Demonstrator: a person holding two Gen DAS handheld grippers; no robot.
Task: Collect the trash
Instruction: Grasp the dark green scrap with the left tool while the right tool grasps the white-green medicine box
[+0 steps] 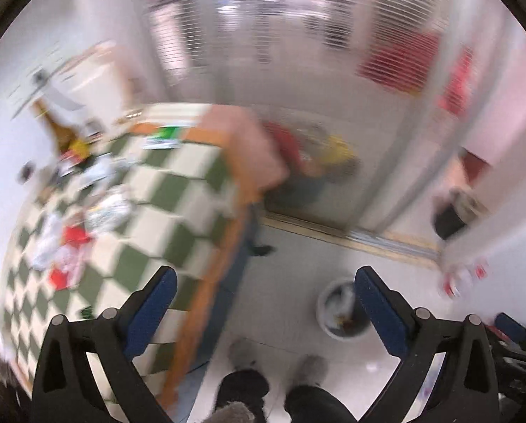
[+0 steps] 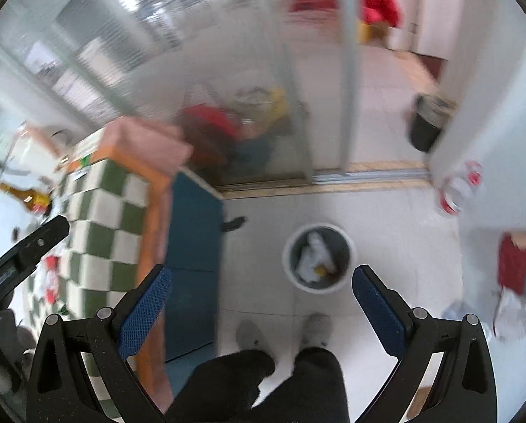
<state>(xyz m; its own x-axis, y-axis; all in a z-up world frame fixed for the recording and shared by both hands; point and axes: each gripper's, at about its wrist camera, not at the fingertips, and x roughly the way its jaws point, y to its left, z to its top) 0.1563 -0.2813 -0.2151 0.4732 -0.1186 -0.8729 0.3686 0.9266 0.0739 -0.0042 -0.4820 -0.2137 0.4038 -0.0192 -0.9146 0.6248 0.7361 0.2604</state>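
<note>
I have both grippers up high and angled down, and both are empty: the left gripper (image 1: 265, 294) has its fingers spread as wide as they go with nothing between them, and the right gripper (image 2: 262, 292) likewise stands with its fingers wide apart over bare floor.

The trash I'm after is on the counter (image 1: 178, 190), the one with the green-and-cream checked cloth: a scatter of crumpled white and red wrappers (image 1: 65, 246) near its left side, more paper scraps (image 1: 104, 176) beyond them, and a brown bottle (image 1: 56, 127) standing at the far edge. Everything is smeared by motion, so I can't tell the pieces apart cleanly.

My judgement is that the next step is to go back for another piece. To do it well I'd let the view settle first, pick one wrapper at the edge of the pile, and come down with the fingers straddling it rather than raking through the heap.

The round white bin (image 2: 318, 258) sits on the floor just ahead of the person's feet (well clear of the counter). It already holds crumpled white paper and something small and yellow, with room left. A darker bin (image 2: 427, 125) stands farther off by the doorway; its contents I can't make out.
</note>
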